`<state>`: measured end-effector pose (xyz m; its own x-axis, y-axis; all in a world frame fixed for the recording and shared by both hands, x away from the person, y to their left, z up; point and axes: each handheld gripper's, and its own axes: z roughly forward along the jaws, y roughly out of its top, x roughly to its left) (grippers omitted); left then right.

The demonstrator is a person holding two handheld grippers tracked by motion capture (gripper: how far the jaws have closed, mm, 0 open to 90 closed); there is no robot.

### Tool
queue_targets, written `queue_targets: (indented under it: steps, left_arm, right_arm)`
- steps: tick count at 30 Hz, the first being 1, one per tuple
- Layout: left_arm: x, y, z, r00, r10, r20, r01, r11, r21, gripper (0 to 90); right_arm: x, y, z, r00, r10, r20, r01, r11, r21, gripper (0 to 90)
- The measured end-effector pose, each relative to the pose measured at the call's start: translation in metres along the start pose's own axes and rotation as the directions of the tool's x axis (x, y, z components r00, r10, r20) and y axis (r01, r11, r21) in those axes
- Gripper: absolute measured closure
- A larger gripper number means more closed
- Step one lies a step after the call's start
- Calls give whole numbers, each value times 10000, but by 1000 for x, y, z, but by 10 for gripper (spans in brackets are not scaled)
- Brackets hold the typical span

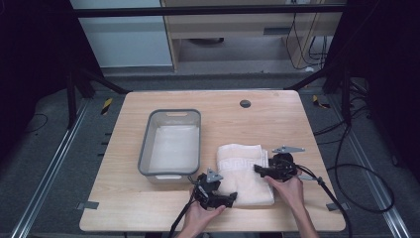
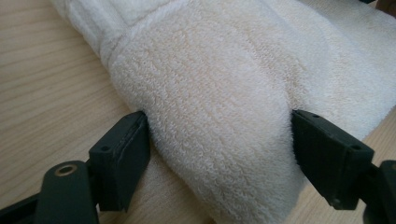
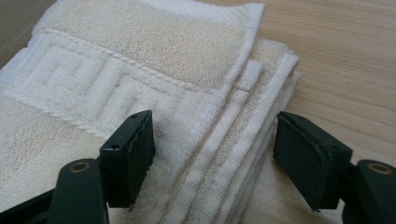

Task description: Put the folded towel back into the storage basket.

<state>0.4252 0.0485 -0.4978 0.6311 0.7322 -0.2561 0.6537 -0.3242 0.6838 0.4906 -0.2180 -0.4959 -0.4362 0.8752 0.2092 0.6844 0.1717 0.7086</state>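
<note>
High view: both spread grippers, left gripper (image 1: 232, 197) and right gripper (image 1: 258, 169), straddle folded towel (image 1: 246, 173) edges beside the bin (image 1: 143, 157), pad contact unclear.

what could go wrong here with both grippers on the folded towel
1. The left gripper straddles a thick rounded fold of the towel; its fingers may catch only the outer layer, so the fold could open when lifted.
2. The right gripper sits over the stacked edges; some layers could slip out.
3. The grey bin is close beside the towel; a sagging towel could snag its rim.
</note>
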Motion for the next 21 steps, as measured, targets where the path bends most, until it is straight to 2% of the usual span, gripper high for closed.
queue_targets:
  steps: [1, 2, 3, 4, 9, 10, 13, 18, 19, 21]
  left_arm:
    - [-1, 0, 0, 10000, 72, -24, -72, 10000, -30, 203]
    - [-1, 0, 0, 10000, 72, -24, -72, 10000, -30, 204]
    - [-1, -1, 1, 9999, 141, -63, -141, 9999, -30, 205]
    - [-2, -1, 1, 9996, 224, -165, -225, 9997, -54, 207]
    - [-3, -1, 1, 9997, 183, -163, -183, 9998, -41, 221]
    - [-4, -1, 1, 9997, 157, -176, -158, 9999, -53, 228]
    - [-4, -1, 1, 9998, 137, -150, -138, 9999, -51, 249]
    - [-3, -1, 1, 9999, 104, 72, -104, 9999, -24, 306]
    - [-3, -1, 1, 9998, 69, 180, -69, 10000, -22, 326]
    - [-2, -1, 0, 9996, 11, 284, -11, 10000, -19, 353]
  right_arm:
    - [-3, -1, 1, 9993, 331, -187, -331, 9995, -17, 290]
    - [-3, -1, 1, 9993, 331, -187, -331, 9995, -17, 290]
    - [-5, -2, 1, 9969, 691, -383, -689, 9976, 46, 291]
    - [-5, -2, 1, 9969, 686, -376, -684, 9976, 71, 291]
    - [-4, -3, 1, 9973, 645, -351, -643, 9979, 46, 319]
    - [-3, -3, 1, 9964, 708, -478, -704, 9975, 91, 368]
    - [-2, -3, 1, 9949, 797, -624, -792, 9968, 100, 420]
    - [-2, -2, 1, 9924, 981, -748, -969, 9951, 200, 460]
    - [-1, -2, 1, 9903, 1139, -800, -1118, 9933, 299, 484]
    - [0, -1, 2, 9891, 1157, -909, -1132, 9931, 315, 539]
